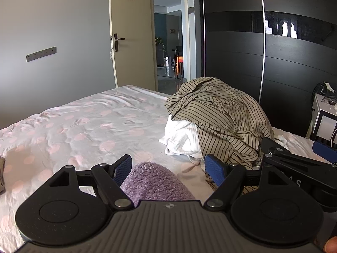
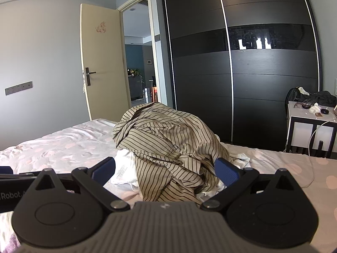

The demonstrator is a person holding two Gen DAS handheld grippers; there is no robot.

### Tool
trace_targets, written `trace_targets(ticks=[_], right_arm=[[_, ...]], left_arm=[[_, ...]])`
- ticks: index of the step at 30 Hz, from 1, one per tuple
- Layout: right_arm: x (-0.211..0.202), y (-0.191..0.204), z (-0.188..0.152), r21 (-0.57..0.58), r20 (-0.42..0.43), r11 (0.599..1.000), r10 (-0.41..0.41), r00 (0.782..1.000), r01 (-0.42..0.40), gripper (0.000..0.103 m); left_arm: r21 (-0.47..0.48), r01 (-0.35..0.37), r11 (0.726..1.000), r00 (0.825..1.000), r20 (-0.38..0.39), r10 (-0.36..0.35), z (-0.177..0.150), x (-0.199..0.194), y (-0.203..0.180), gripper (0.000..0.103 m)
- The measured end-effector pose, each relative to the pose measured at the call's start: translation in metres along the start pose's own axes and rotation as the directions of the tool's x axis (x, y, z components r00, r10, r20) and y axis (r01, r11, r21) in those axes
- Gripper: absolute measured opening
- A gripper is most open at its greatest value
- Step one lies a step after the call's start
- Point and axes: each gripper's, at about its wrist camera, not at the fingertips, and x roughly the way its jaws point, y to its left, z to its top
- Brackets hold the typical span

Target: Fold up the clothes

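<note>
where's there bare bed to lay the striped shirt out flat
The widest free patch is the dotted bedsheet left of the pile, running to the grey wall and door. A smaller strip lies right of the pile, toward the white nightstand. It is crowded in the middle: the striped shirt is heaped over white clothes, with a purple fleece piece close to the left tool.

Striped shirt (image 2: pixel 168 139): thin woven cloth, matt, heavily creased. White garment (image 1: pixel 183 139) beneath it: soft crinkled cloth. Purple item (image 1: pixel 155 181): fluffy, long-pile fabric. Bed sheet (image 1: pixel 84 122): smooth cotton-like cloth, matt, lightly wrinkled. Left claw (image 1: pixel 168 168) and right claw (image 2: pixel 166 168): matt black plastic arms, metal pivot pins, ribbed blue pads (image 2: pixel 227 171), ribbed grey housing. Wardrobe (image 2: pixel 252 73): matt dark wood-grain panels, one glossy reflective band, metal trim.
</note>
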Motion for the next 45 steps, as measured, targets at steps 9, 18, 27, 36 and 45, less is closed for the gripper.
trace_targets(ticks=[9, 18, 27, 36, 45], right_arm=[[-0.0004, -0.0006, 0.0001, -0.001, 0.006, 1.000, 0.007, 1.000, -0.007, 0.101], [-0.0021, -0.0054, -0.0001, 0.010, -0.001, 1.000, 0.018, 1.000, -0.018, 0.101], [-0.0029, -0.0041, 0.0000, 0.012, -0.013, 1.000, 0.026, 1.000, -0.026, 0.101], [-0.0013, -0.0026, -0.0009, 0.009, -0.020, 1.000, 0.029, 0.999, -0.029, 0.101], [0.0000, -0.0027, -0.0008, 0.008, -0.024, 1.000, 0.031, 0.999, -0.030, 0.101]], left_arm=[[-0.009, 0.004, 1.000, 1.000, 0.008, -0.004, 0.0015, 0.0021, 0.0065, 0.076], [-0.007, -0.004, 1.000, 1.000, -0.008, 0.004, 0.0022, 0.0023, 0.0012, 0.076], [-0.010, -0.009, 1.000, 1.000, -0.017, 0.009, 0.0007, 0.0029, 0.0014, 0.076], [-0.010, -0.021, 1.000, 1.000, -0.019, 0.020, 0.0002, 0.0016, 0.0021, 0.076], [-0.014, -0.025, 1.000, 0.999, -0.021, 0.024, 0.0000, 0.0014, 0.0032, 0.076]])
